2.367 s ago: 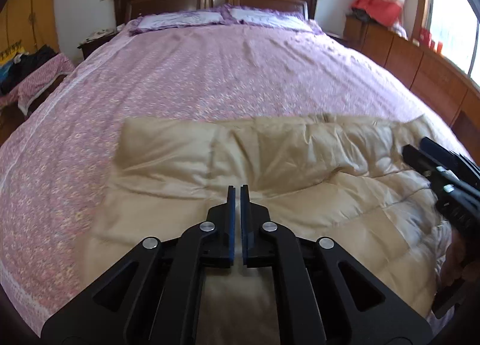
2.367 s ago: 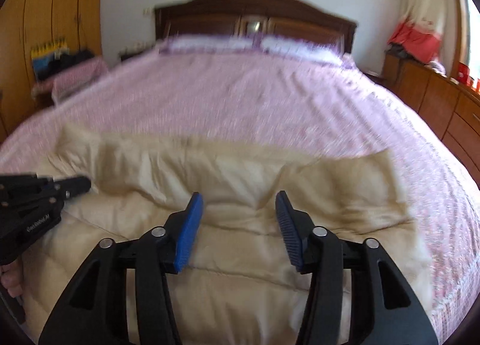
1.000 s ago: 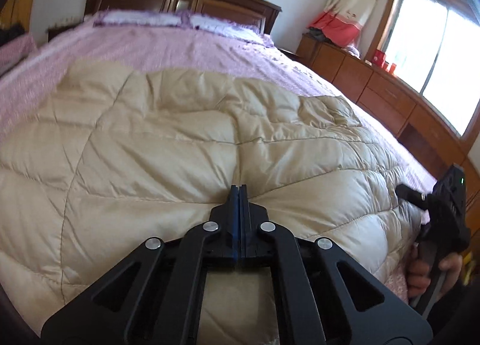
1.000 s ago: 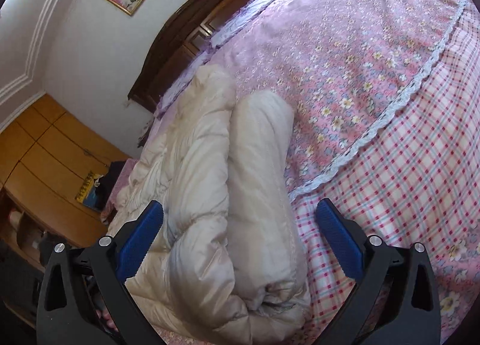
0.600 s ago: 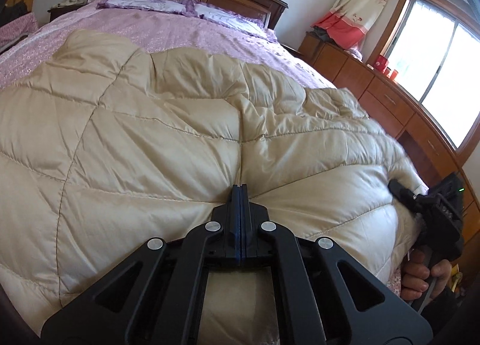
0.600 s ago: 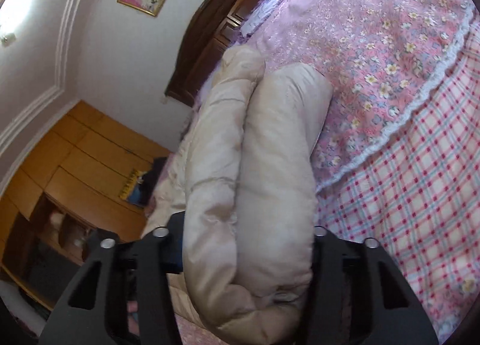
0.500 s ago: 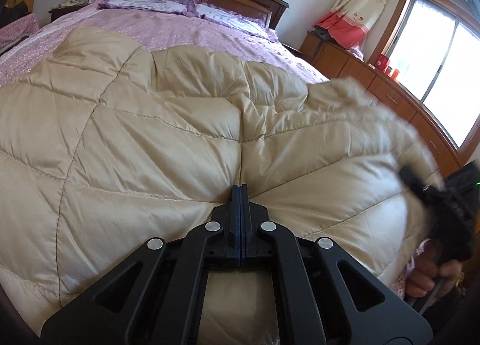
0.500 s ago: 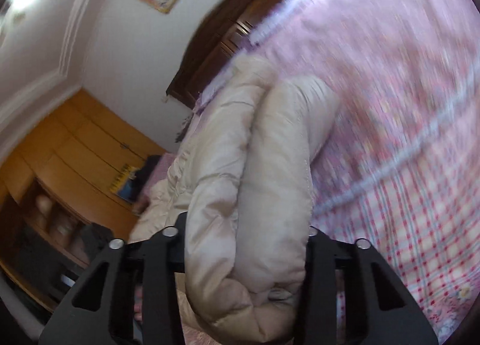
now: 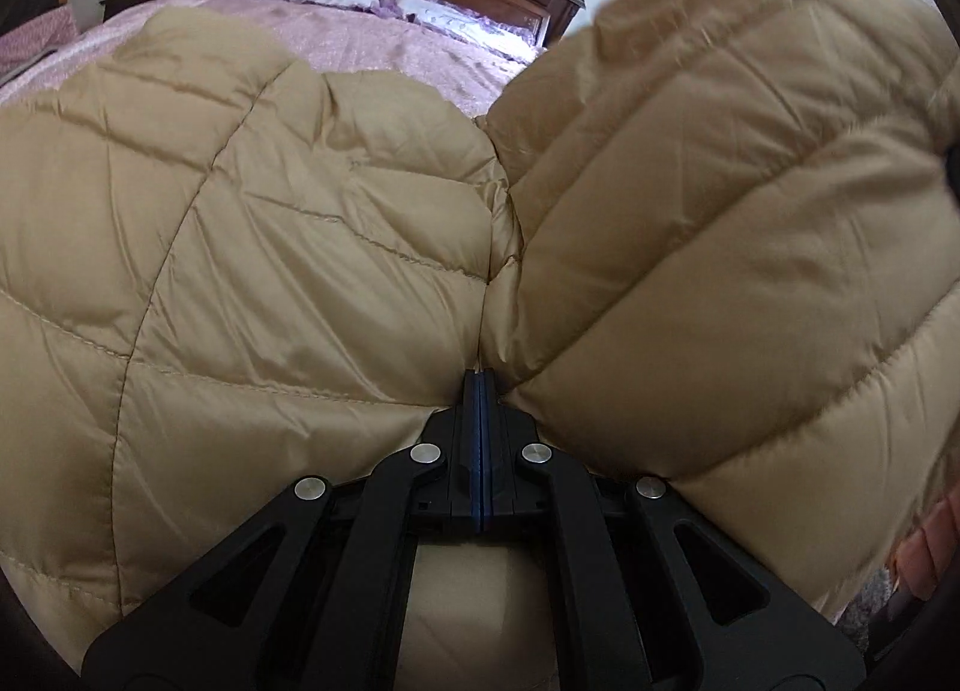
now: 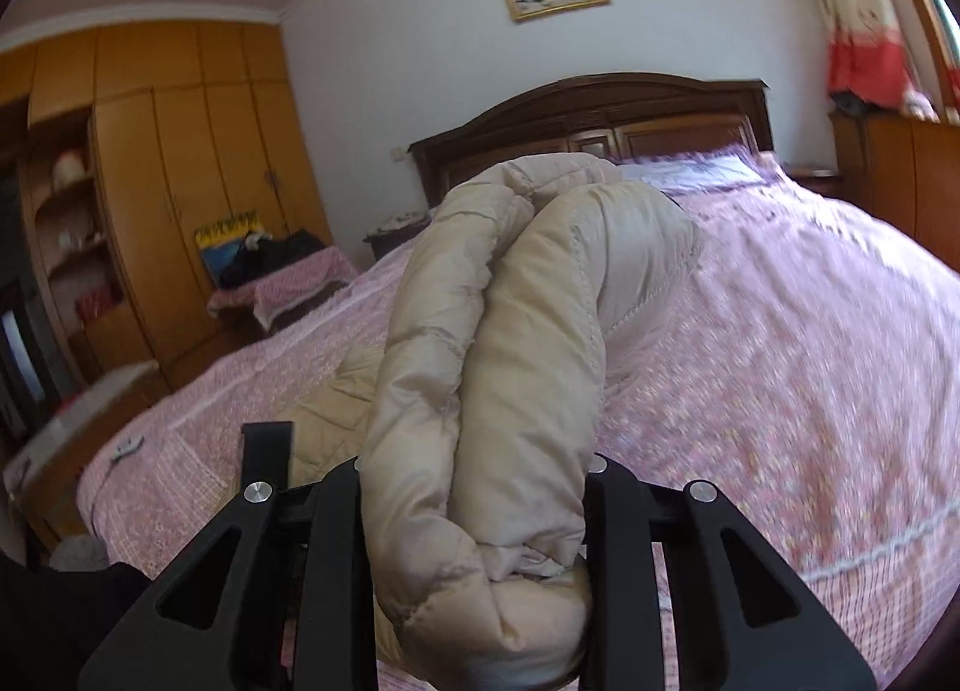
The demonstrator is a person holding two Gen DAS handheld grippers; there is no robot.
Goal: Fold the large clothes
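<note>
I work two grippers on one padded beige coat (image 9: 312, 247), which lies across the foot end of the bed (image 10: 810, 367), on its pink floral cover.

Left gripper (image 9: 478, 385): the jaws are clenched, blue pads together. The coat's fabric meets their tips at a seam between two quilted panels. I cannot tell whether a thin fold is pinched there or the tips only press on it. In my judgement this hand serves as the anchor: it marks the fold line and keeps the lower layer from sliding toward the bed's edge.

Right gripper (image 10: 474, 487): the jaws are closing on a thick doubled roll of the coat's side. The bundle fills the whole gap between them and bulges past them, so the padding is compressed. The roll stands raised above the bed cover, running forward from the jaws toward the headboard (image 10: 600, 114). In the left wrist view the same raised part rises as a large flap on the right of the clenched jaws, leaning toward the flat part.

Step in hand, as I judge it: carry the raised side across the anchor line and lay it on the flat panel. The bulk is slippery; a shallow bite could let it slide out.
</note>
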